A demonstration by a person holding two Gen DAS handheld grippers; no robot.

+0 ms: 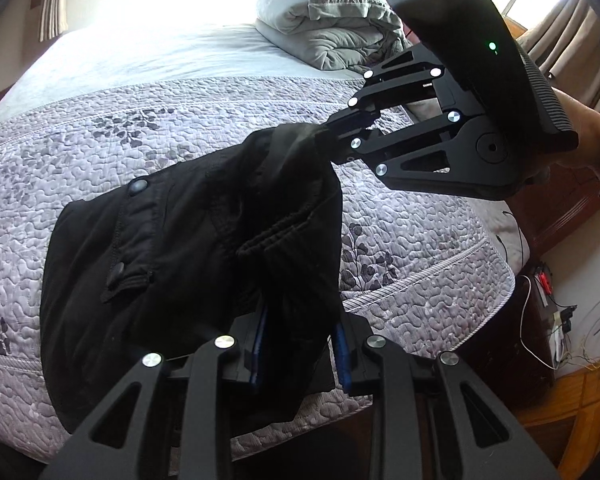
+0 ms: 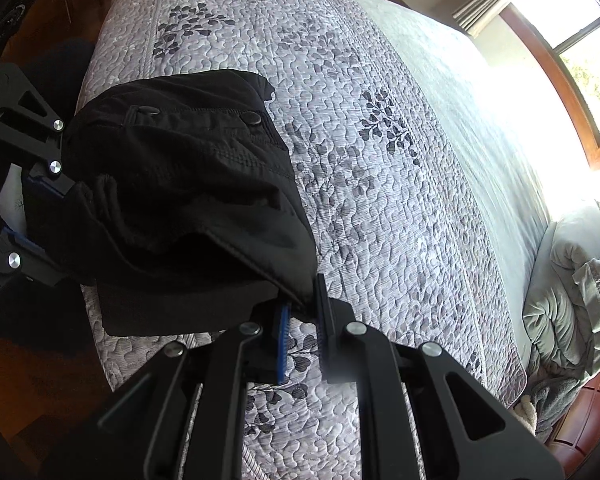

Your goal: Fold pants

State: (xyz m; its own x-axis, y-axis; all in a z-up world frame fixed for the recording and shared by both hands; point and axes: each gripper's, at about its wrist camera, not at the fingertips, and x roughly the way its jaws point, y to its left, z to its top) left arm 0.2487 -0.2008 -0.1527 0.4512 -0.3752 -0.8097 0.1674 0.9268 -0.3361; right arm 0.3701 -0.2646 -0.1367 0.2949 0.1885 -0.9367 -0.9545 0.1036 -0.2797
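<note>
Black pants (image 1: 188,240) with snap buttons hang bunched above the quilted bed, stretched between both grippers. My left gripper (image 1: 300,344) is shut on one end of the waistband, cloth filling the gap between its blue pads. My right gripper (image 1: 332,136) shows in the left wrist view, shut on the other end, higher up. In the right wrist view the pants (image 2: 180,184) run from my right gripper (image 2: 302,312) across to the left gripper (image 2: 40,216). The legs hang down out of sight.
The bed carries a grey floral quilt (image 1: 180,120) and a plain sheet beyond it. A rolled grey duvet (image 1: 328,20) lies at the head; it also shows in the right wrist view (image 2: 572,296). A wooden nightstand with cables (image 1: 560,320) stands beside the bed.
</note>
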